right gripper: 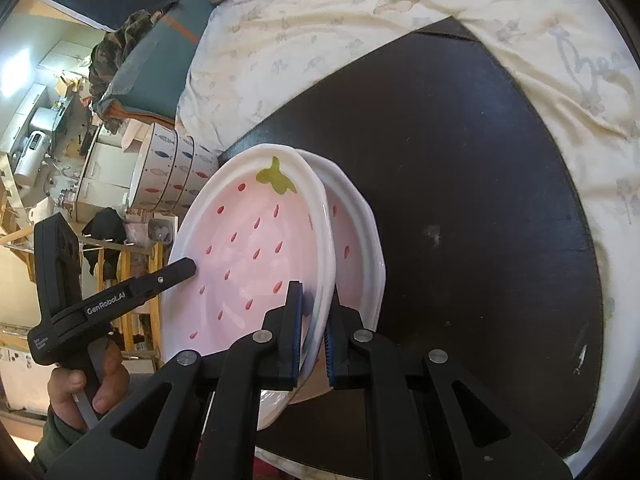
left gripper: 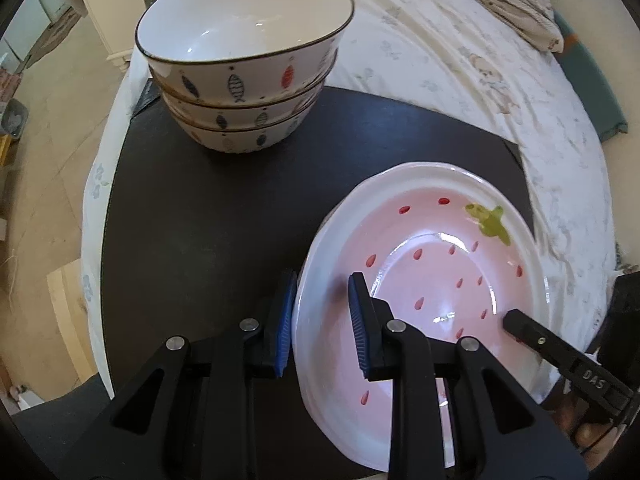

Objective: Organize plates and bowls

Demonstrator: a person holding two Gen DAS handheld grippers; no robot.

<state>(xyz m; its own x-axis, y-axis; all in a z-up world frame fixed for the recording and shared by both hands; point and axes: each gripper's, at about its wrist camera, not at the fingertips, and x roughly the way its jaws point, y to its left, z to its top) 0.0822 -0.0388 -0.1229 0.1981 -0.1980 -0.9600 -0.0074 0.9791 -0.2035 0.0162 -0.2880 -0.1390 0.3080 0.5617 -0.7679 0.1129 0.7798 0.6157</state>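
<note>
We have our left gripper (left gripper: 322,324) angled steeply down, jaws apparently clamped, and our right gripper (right gripper: 314,334) tilted, jaws clamped tight, left hand (right gripper: 86,384) on the handle.

Left wrist view looks steeply down, close over the strawberry plate (left gripper: 432,280). Right wrist view faces it from the opposite rim, bowls (right gripper: 172,176) at ten o'clock.

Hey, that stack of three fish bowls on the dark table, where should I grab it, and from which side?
Grip the bowl stack by the top bowl's rim, one finger inside, one outside, coming down from above. The mouth is open and upright, and the rim is thin. The rounded walls look too wide to span. That probably lifts only the top bowl, since they merely nest. Both hand-held grippers are busy at the strawberry plate.
</note>
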